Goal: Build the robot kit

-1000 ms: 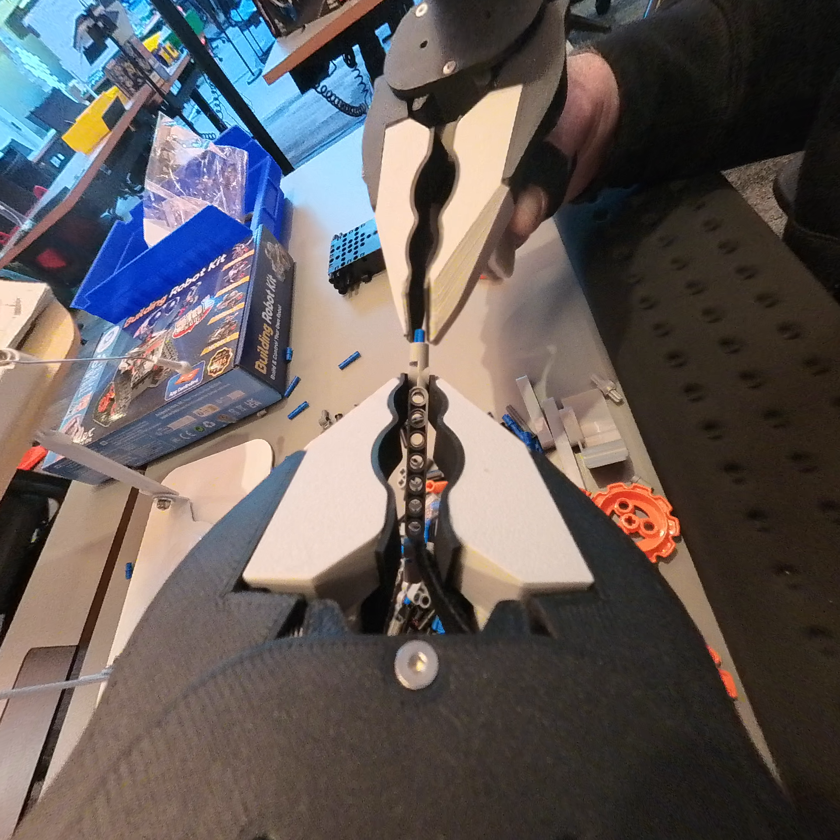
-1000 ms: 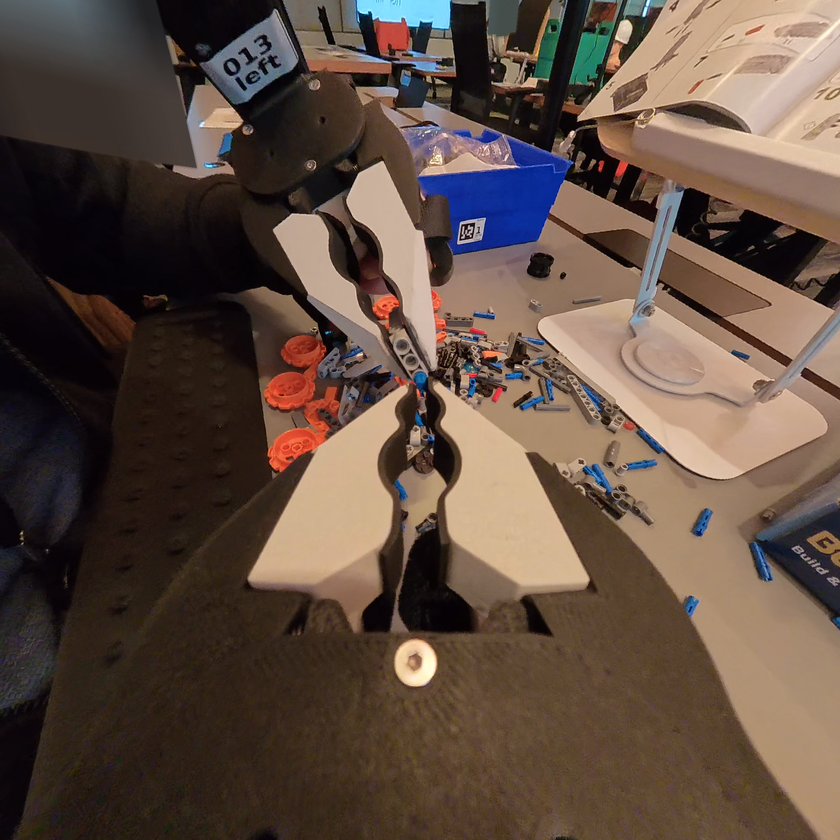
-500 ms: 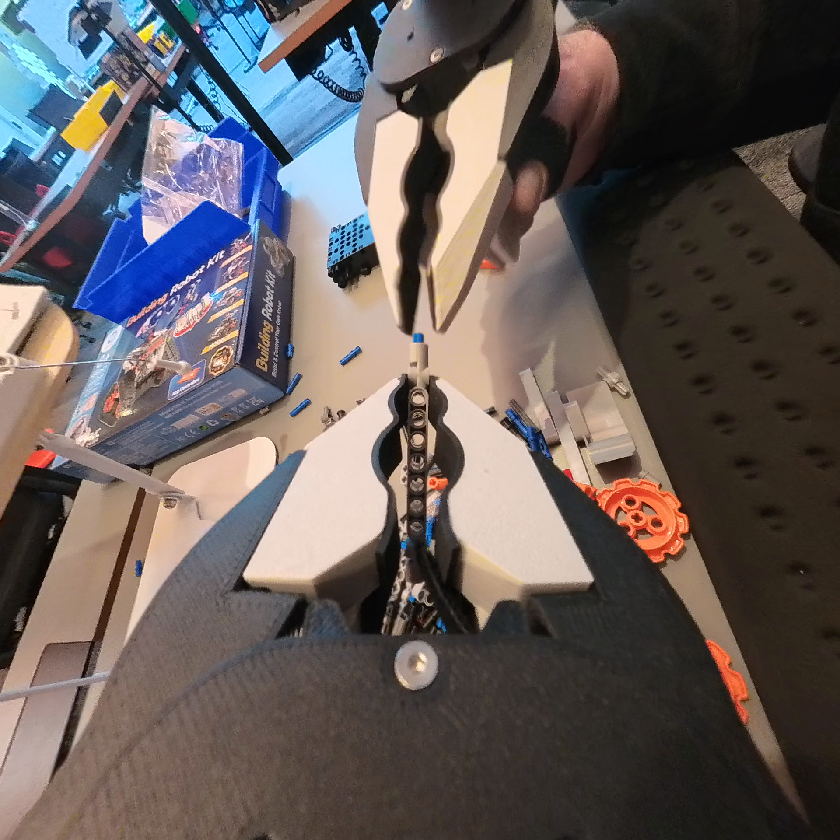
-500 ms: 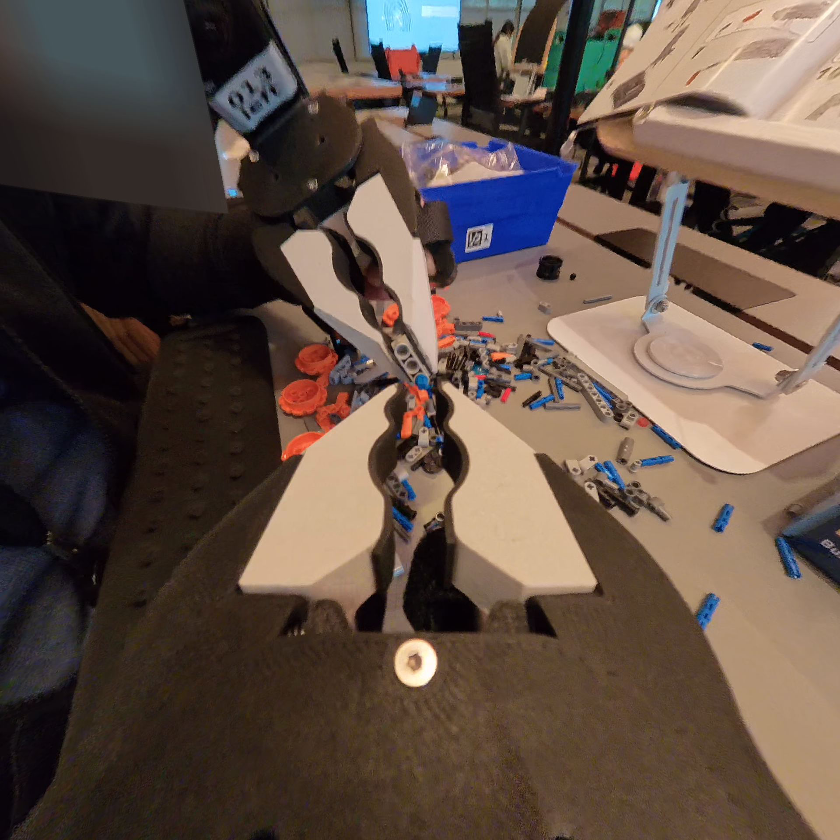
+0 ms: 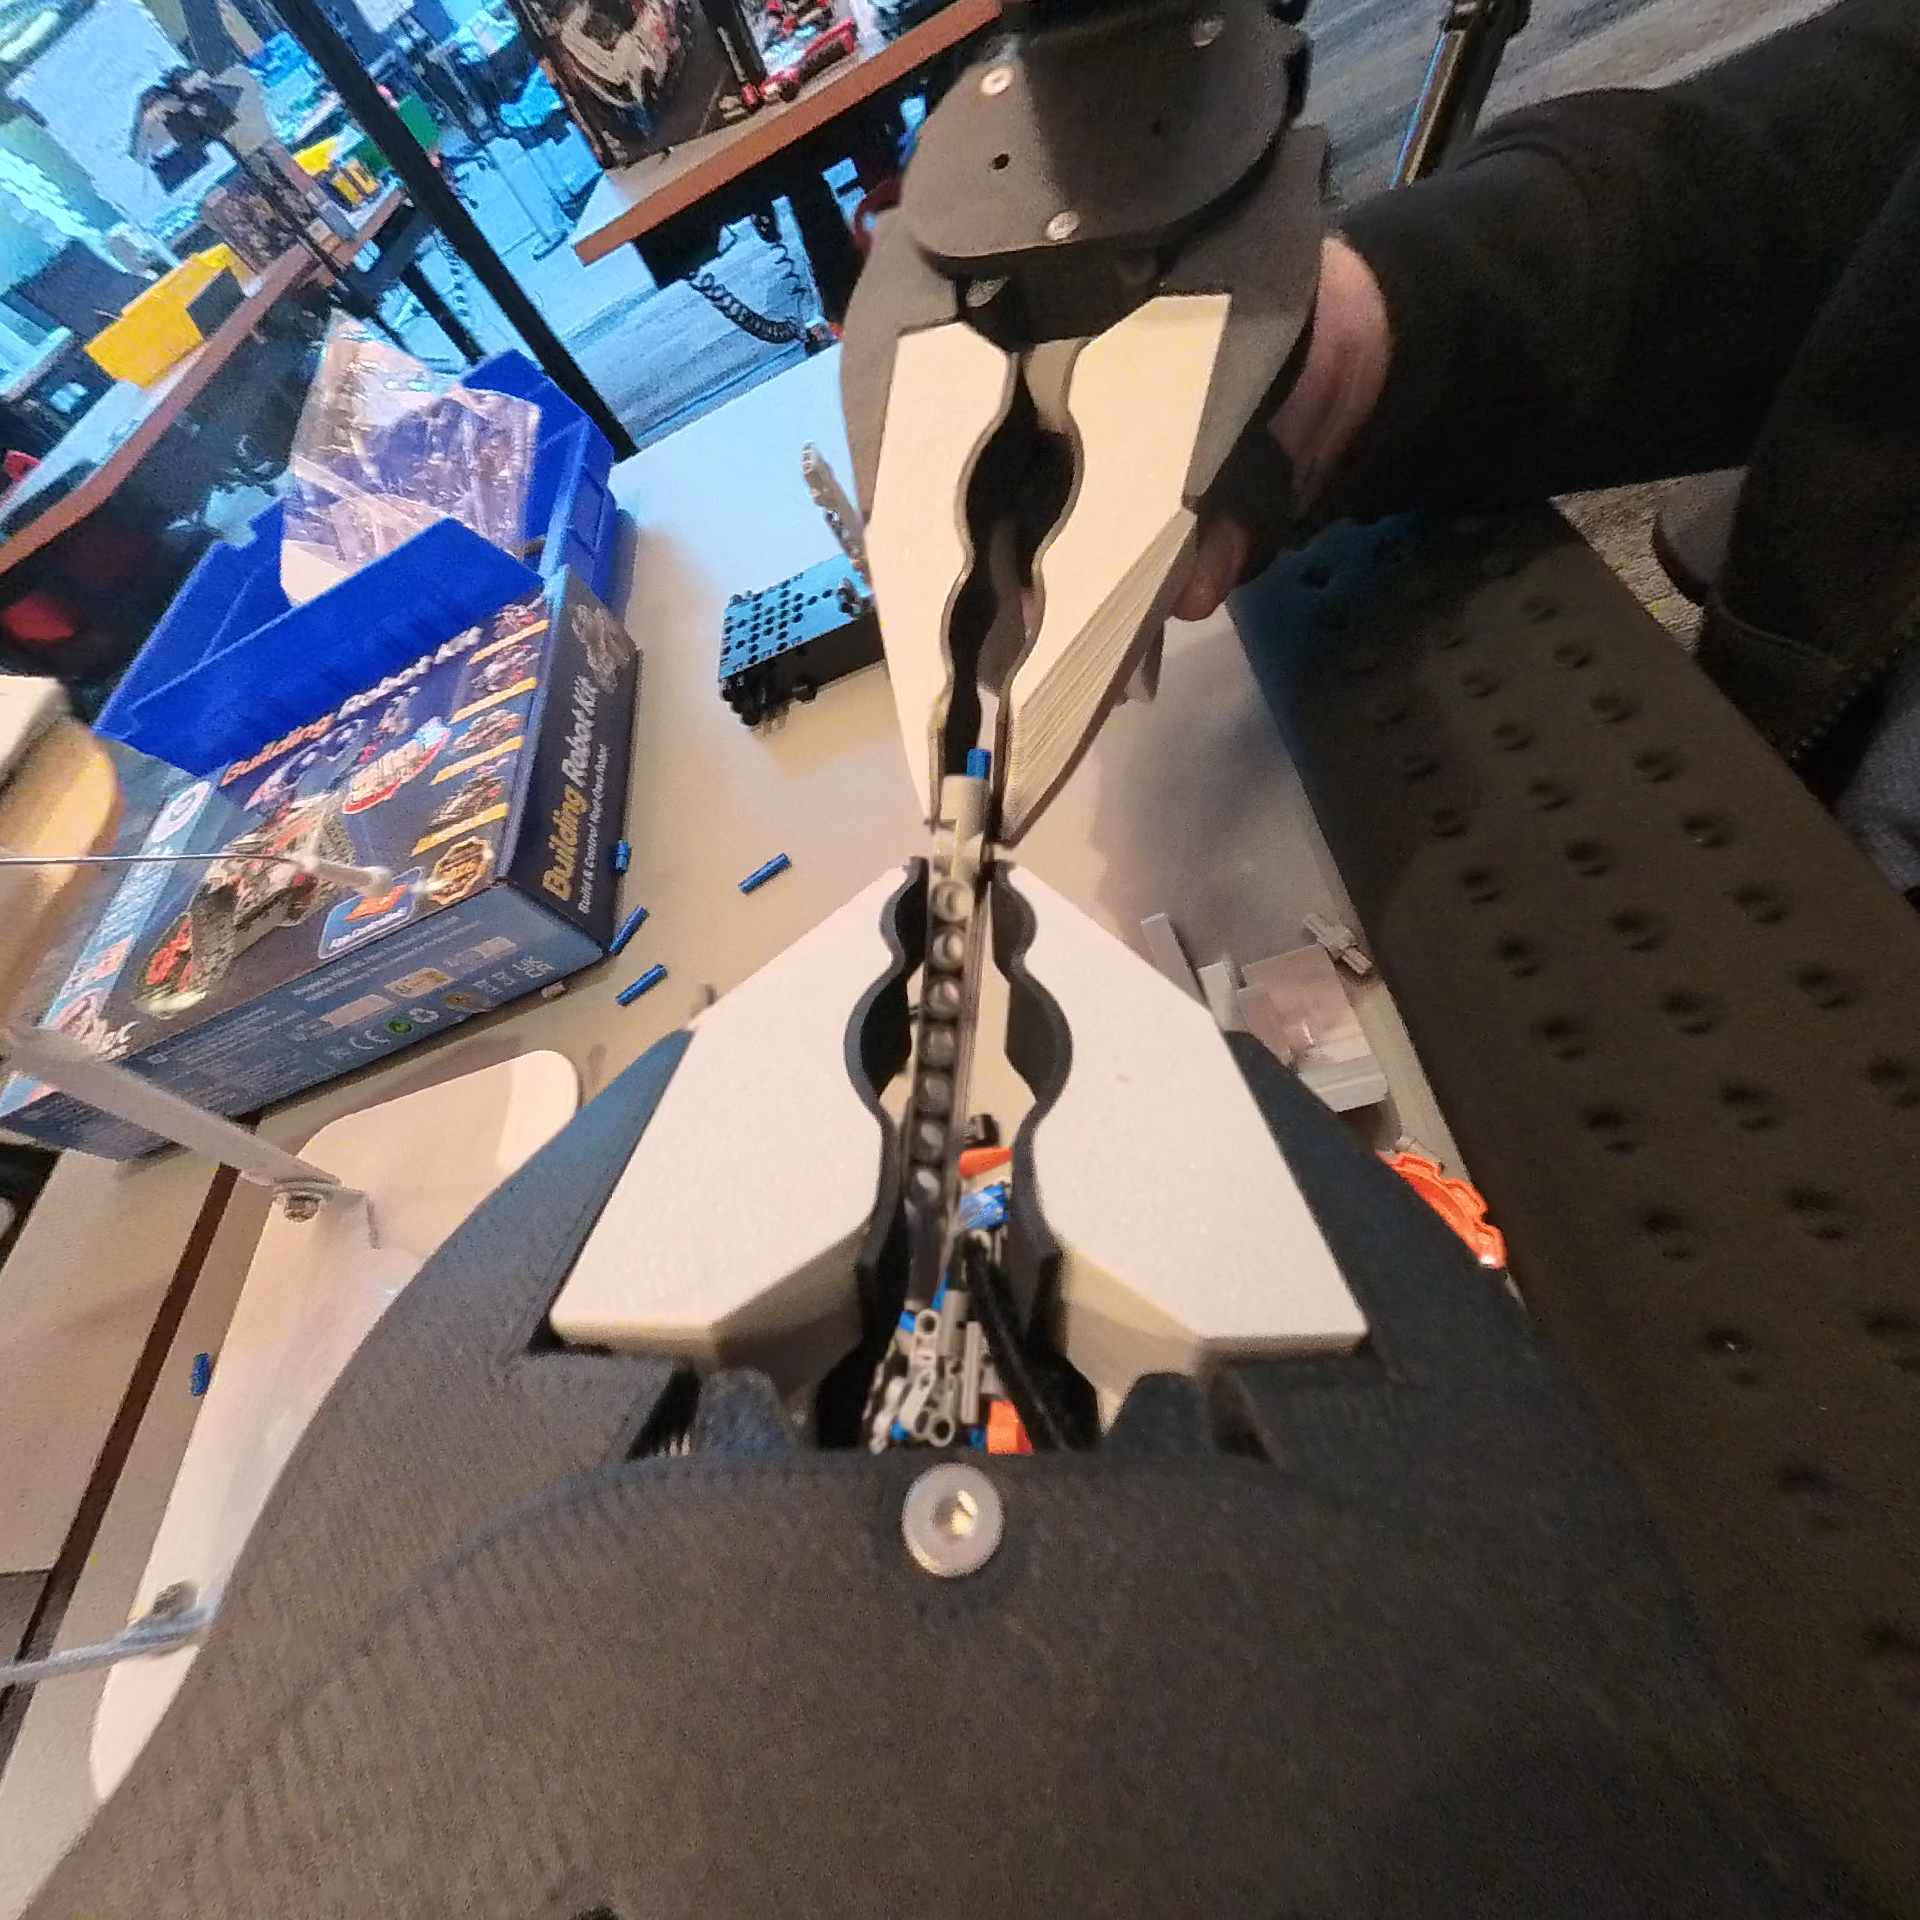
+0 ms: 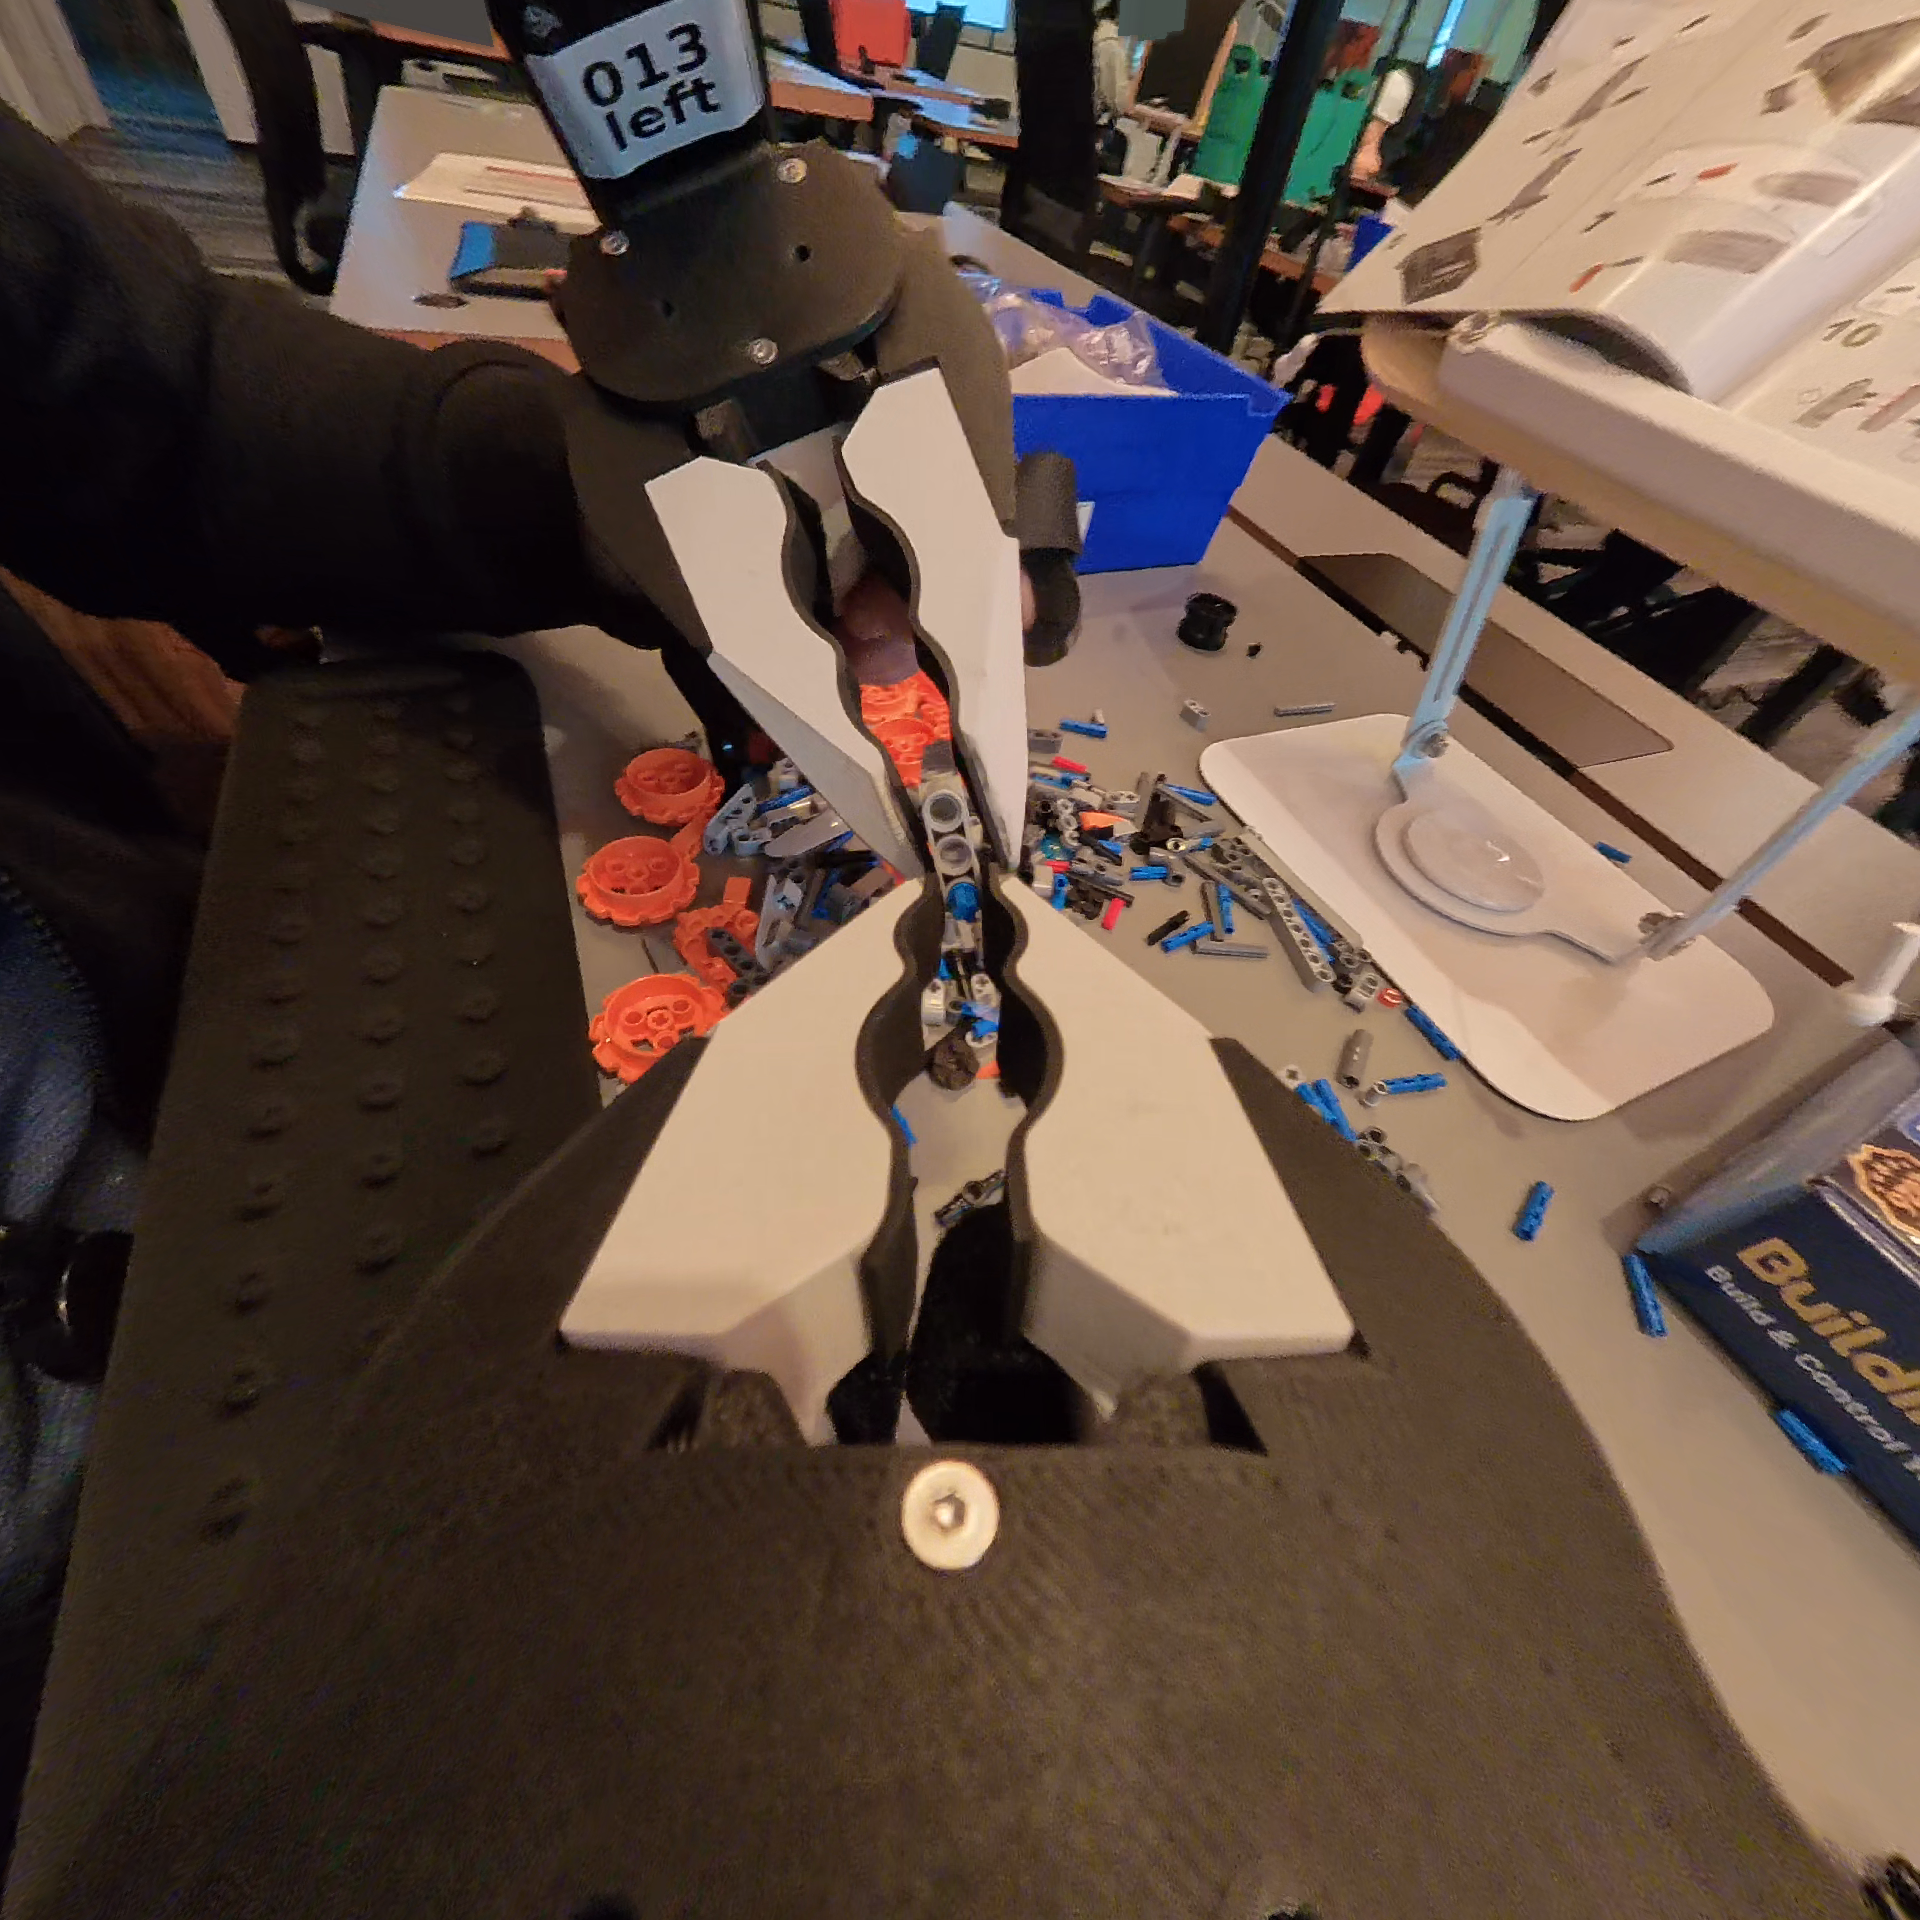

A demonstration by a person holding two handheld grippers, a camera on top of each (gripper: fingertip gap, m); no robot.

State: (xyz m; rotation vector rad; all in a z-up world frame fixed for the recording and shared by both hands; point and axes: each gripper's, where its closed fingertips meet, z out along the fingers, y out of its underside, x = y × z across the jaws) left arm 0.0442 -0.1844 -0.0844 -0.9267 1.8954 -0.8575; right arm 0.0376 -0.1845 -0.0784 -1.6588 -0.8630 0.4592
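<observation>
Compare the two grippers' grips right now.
The left gripper clamps a long grey holed beam lengthwise; the right gripper pinches only the small blue pin at that beam's tip. The beam runs along the left gripper's gap; the right gripper's gap is bare behind its tips. Both are shut, meeting tip to tip.

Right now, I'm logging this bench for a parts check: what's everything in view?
Holed beam: one, grey, clamped in left tool.
Pin: one, blue, beam's end, between right tool's tips.
Wheels: at least four, orange, beside black mat.
Loose parts: many, grey, blue, black, mid-table.
Kit box: one, dark blue, before blue bin.
Booklet stand: one, white, beside loose parts.
Left tool: one, shut on beam.
Right tool: one, tips flank pin, grip unclear.
</observation>
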